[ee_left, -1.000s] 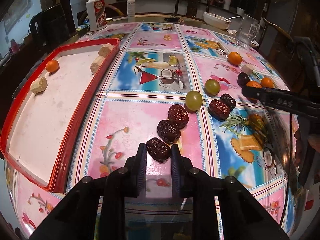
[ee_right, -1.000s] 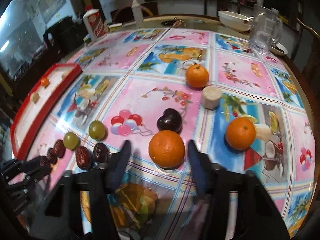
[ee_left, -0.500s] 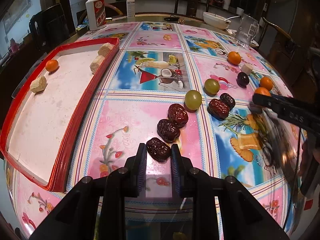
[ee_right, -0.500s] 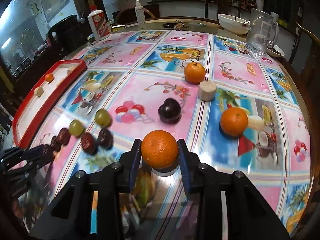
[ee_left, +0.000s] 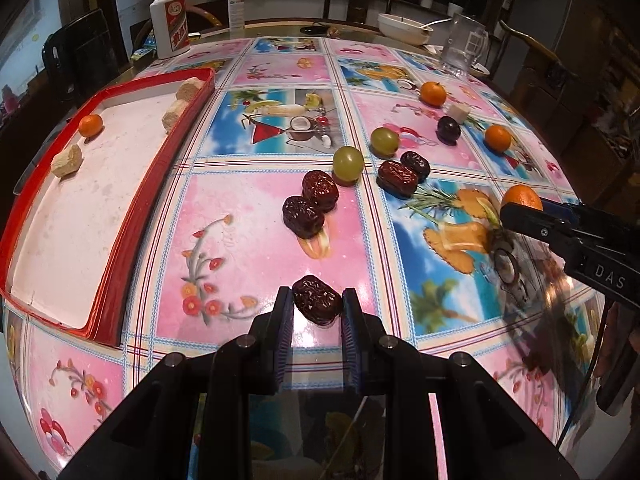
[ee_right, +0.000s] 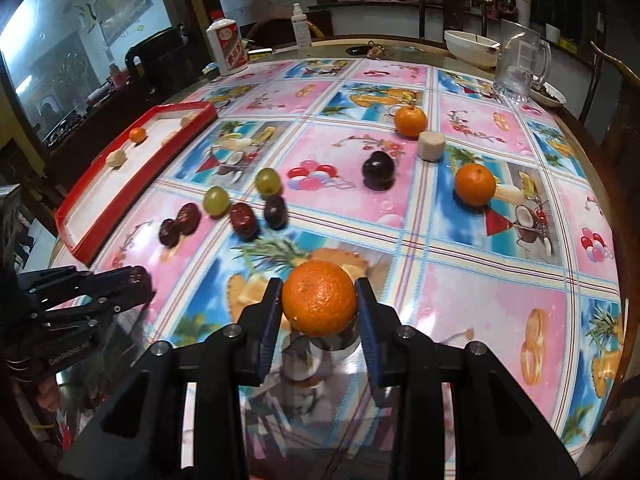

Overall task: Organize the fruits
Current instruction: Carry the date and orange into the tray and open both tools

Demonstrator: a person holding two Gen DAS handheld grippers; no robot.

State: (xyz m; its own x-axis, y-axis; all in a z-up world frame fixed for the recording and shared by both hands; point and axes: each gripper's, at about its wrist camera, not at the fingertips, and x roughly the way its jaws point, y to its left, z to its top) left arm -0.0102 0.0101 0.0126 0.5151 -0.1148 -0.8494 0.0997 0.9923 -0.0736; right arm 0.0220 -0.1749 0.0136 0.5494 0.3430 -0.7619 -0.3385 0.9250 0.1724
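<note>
— Both fruits have come up off the cloth since a second ago: the left gripper (ee_left: pixel 317 307) had its date (ee_left: pixel 317 305) resting low beside the other dates, and the right gripper (ee_right: pixel 319 304) stood spread around an orange (ee_right: pixel 319 298) that still sat on the table.

— And now?

— Now the left fingers are pressed on either side of the date, held above the pink flowered square of the tablecloth (ee_left: pixel 240 240). The right fingers are clamped on the orange, over the pineapple print.

— What lies beyond them?

— Nearest, two dates (ee_left: pixel 310 204) touching each other, then a green grape (ee_left: pixel 348 163) and another pair of dates (ee_left: pixel 402 174). A second grape (ee_left: pixel 384 141) sits a little farther, with a dark plum (ee_right: pixel 378 169) past it. Two more oranges (ee_right: pixel 475 184) and a pale chunk (ee_right: pixel 431 146) lie farther still.

— The tray?

— The red tray (ee_left: pixel 132 216) is off to the left, holding a small orange (ee_left: pixel 90 125) and three pale chunks (ee_left: pixel 66 156). At the far edge stand a white bottle (ee_left: pixel 169 26), a bowl (ee_left: pixel 404 30) and a glass mug (ee_left: pixel 464 44).
</note>
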